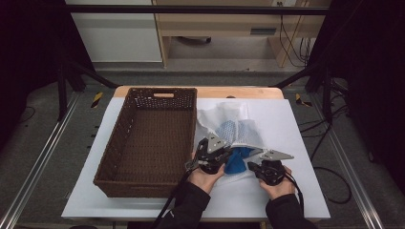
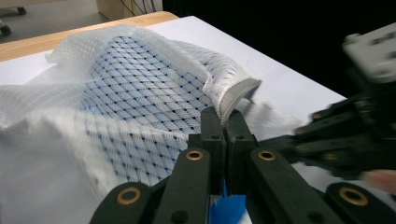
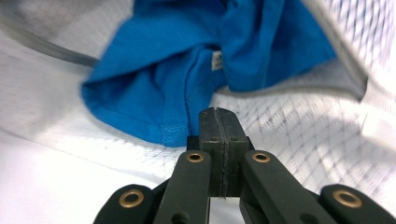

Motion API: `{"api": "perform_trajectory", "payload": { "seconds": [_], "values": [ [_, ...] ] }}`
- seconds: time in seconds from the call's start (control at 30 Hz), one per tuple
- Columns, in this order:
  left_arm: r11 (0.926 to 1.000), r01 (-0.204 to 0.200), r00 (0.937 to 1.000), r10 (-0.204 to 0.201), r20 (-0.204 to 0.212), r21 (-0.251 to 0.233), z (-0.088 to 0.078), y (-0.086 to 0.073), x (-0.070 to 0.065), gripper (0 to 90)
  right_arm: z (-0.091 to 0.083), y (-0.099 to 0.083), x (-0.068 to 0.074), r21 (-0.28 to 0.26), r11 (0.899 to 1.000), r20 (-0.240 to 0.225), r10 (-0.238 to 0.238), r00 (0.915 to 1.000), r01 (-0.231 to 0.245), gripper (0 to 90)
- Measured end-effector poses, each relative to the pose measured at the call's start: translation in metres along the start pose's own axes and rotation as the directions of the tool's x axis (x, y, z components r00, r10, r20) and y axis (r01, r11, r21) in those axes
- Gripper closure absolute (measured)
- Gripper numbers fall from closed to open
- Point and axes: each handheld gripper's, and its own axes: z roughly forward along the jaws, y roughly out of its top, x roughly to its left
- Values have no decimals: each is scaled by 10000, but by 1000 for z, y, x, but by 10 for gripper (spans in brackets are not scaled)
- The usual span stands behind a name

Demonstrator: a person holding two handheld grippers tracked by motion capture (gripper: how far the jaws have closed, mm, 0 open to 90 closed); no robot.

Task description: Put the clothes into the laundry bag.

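A white mesh bag lies on the white table top, right of the basket, with a blue garment spilling from its near opening. My left gripper is at the bag's near left edge. In the left gripper view it is shut on the bag's thick rim, lifting the mesh, with blue cloth below the jaws. My right gripper is just right of the garment. In its own view it is shut, tips at the blue garment's hem, over the mesh.
A long, brown wicker basket, nothing inside, stands on the left half of the white table top. The far wooden table edge runs behind both. Black frame posts and cables flank the table. My right gripper appears in the left gripper view.
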Motion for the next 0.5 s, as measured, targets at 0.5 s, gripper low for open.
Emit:
{"api": "perform_trajectory", "payload": {
  "seconds": [0.5],
  "values": [
    [9998, -122, 9999, 121, 86, 173, 2, -4, -3, 888, -31, -25, 15, -650, 9958, -1023, -706, 9922, 641, 576]
  ]
}}
